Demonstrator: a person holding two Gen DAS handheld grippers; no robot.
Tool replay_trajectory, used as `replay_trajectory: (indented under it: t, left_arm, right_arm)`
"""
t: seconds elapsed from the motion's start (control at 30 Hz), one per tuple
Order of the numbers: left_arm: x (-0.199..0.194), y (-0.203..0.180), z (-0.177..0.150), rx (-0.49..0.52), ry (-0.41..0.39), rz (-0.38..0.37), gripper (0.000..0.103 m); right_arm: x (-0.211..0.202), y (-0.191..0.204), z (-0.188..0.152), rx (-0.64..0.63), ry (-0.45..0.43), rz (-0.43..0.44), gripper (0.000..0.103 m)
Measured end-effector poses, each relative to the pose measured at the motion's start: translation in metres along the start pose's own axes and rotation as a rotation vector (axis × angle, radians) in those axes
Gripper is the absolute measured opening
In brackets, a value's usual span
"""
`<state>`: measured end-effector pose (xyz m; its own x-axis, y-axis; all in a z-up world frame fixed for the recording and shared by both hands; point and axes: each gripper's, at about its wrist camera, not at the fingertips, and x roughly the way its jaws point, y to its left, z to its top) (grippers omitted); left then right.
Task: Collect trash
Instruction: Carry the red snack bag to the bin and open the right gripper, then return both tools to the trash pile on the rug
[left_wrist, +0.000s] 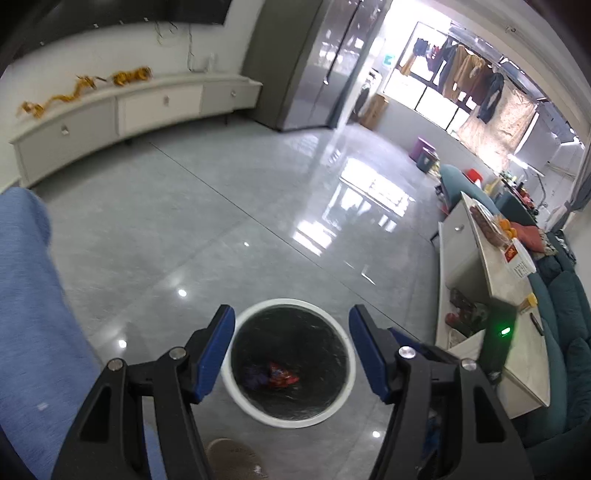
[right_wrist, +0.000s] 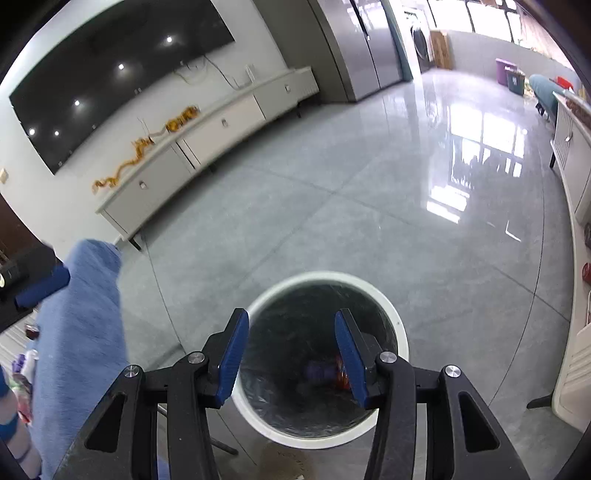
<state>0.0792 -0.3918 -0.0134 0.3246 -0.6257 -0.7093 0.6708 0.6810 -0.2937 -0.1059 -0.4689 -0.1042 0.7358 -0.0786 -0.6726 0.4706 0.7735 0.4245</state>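
Both claws over the white bin (left_wrist: 288, 363): left claw (left_wrist: 291, 354) and right claw (right_wrist: 291, 358) stand apart with nothing between them, red and purple wrappers (left_wrist: 275, 376) lie at its bottom, so check nothing clings to the pads, then lift clear of the rim.

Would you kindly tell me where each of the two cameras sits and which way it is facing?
Left wrist: sits on the left gripper, looking down along its open, empty fingers into the white trash bin on the floor; a blue sleeve shows.
Right wrist: sits on the right gripper, open and empty, looking down into the bin; the sleeve shows.
Shared: the bin, red wrapper inside, TV cabinet, fridge.
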Motion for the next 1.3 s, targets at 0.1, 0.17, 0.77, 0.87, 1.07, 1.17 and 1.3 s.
replay_trajectory:
  t: [0.1, 0.17, 0.77, 0.87, 1.07, 1.17, 1.3]
  left_arm:
    - [-0.039, 0.009, -0.006, 0.017, -0.057, 0.043, 0.062]
    - [-0.067, 0.017, -0.013, 0.02, -0.094, 0.075, 0.062]
    - [-0.276, 0.163, -0.143, -0.21, -0.31, 0.365, 0.062]
    - [-0.299, 0.191, -0.169, -0.272, -0.324, 0.416, 0.062]
    - [-0.319, 0.241, -0.223, -0.397, -0.302, 0.475, 0.063]
    - [-0.32, 0.263, -0.241, -0.476, -0.278, 0.469, 0.063]
    - [-0.311, 0.279, -0.244, -0.527, -0.256, 0.445, 0.063]
  right_arm:
    - [-0.025, 0.022, 0.007, -0.027, -0.049, 0.022, 0.046]
    - [-0.041, 0.041, 0.01, -0.051, -0.079, 0.041, 0.046]
    - [-0.126, 0.235, -0.005, -0.351, -0.163, 0.323, 0.046]
    - [-0.126, 0.262, -0.013, -0.402, -0.143, 0.349, 0.046]
    - [-0.116, 0.307, -0.029, -0.495, -0.093, 0.397, 0.046]
    - [-0.106, 0.327, -0.039, -0.528, -0.055, 0.424, 0.046]
    - [-0.085, 0.358, -0.058, -0.573, 0.021, 0.463, 0.046]
